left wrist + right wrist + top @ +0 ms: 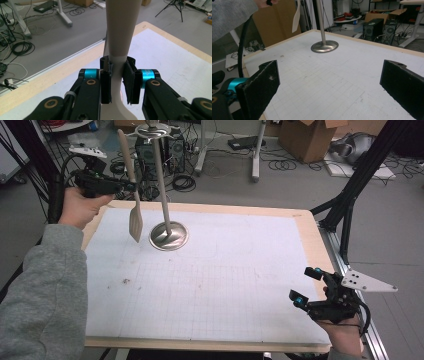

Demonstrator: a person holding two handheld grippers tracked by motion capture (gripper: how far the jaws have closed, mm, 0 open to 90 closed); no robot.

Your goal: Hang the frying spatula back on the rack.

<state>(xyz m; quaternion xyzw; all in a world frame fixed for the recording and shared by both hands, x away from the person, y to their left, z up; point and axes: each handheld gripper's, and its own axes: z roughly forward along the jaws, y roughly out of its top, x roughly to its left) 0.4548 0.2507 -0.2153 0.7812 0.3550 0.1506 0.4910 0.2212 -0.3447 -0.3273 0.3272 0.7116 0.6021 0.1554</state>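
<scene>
While your left tongs point(131, 185) clamp the pale spatula point(132, 190) partway along its handle, the thing hangs in the air off the far left corner of the desk point(305, 227), long axis close to upright, blade end down and handle end up. In the left gripper view the two pads pinch the narrow neck of the handle point(117, 75) from either side. The metal stand point(165, 185) is what the next move looks to turn on: its post rises just to the right of the spatula, past the tips of those tongs, with the round base point(169, 237) on the desk and a hook ring at the top point(153, 131) (level with the handle's upper end, or near it). The spatula and post are near each other but apart.

Your left hand point(80, 207) is plainly the nearer one. Your right tongs point(306, 287) hover well away at the near right edge, jaws spread wide with nothing between them, pointing across the desk toward the stand point(324, 30).

The desk is wood-rimmed under a white gridded sheet point(210, 285), slightly smudged. Beyond it lie cables point(184, 182), cardboard boxes point(310, 137) and a black tripod leg point(365, 167).
</scene>
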